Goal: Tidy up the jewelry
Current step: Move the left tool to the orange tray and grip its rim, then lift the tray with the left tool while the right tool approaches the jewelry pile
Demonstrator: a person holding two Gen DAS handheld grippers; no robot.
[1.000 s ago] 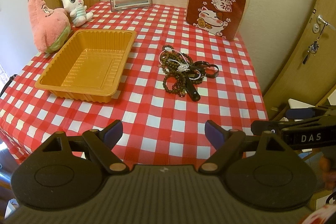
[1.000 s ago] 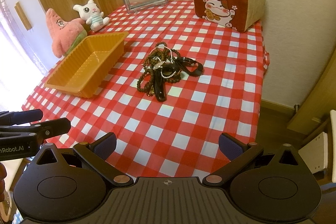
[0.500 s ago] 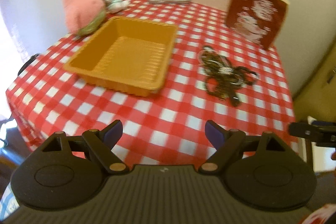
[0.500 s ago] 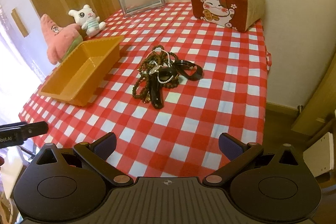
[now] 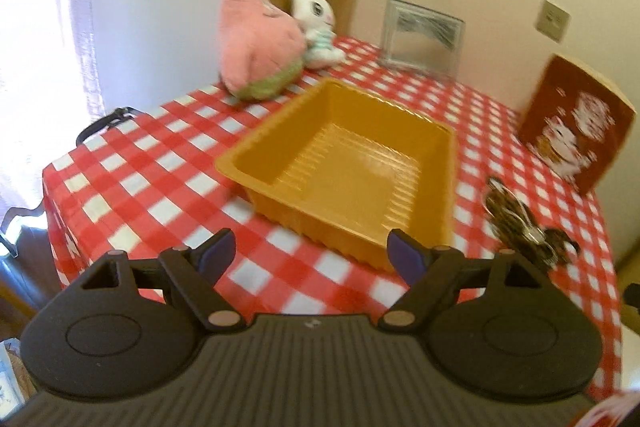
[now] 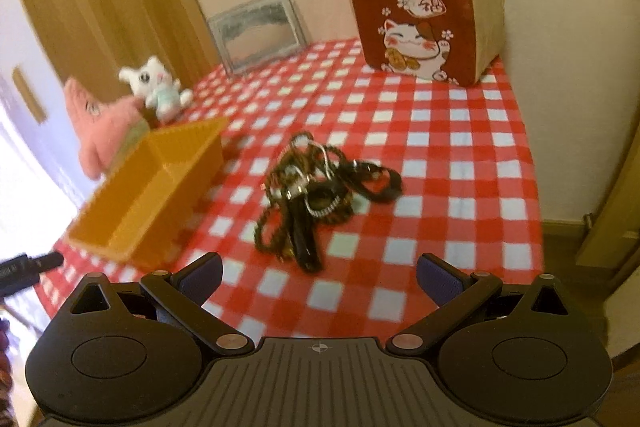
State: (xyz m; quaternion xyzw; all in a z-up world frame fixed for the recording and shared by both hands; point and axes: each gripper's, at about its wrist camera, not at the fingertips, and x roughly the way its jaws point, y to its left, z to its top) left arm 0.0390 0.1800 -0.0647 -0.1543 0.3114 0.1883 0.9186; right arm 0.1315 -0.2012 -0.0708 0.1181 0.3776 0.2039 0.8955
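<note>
Currently we find both grippers held above the near edge of the table, neither in contact with anything. Our left gripper has its jaws spread wide and empty, and it faces the tray, whose floor is bare. Our right gripper likewise stands wide open with nothing between its fingers, and it points at the jewelry, a tangled heap of dark bead strands, black loops and some bright metal pieces lying on the checked cloth just beside the tray and clear of it. We judge the task to be at its opening step: the approach, with no item yet picked or sorted. We judge that the next move calls for the right gripper to descend on the heap and close on a single strand at its edge, not on the knot, since the pieces appear interlocked and may lift together. The left view is blurred, so we cannot tell finer detail of the heap from that side. Plush toys, a frame and a cushion stand well apart at the far side.
</note>
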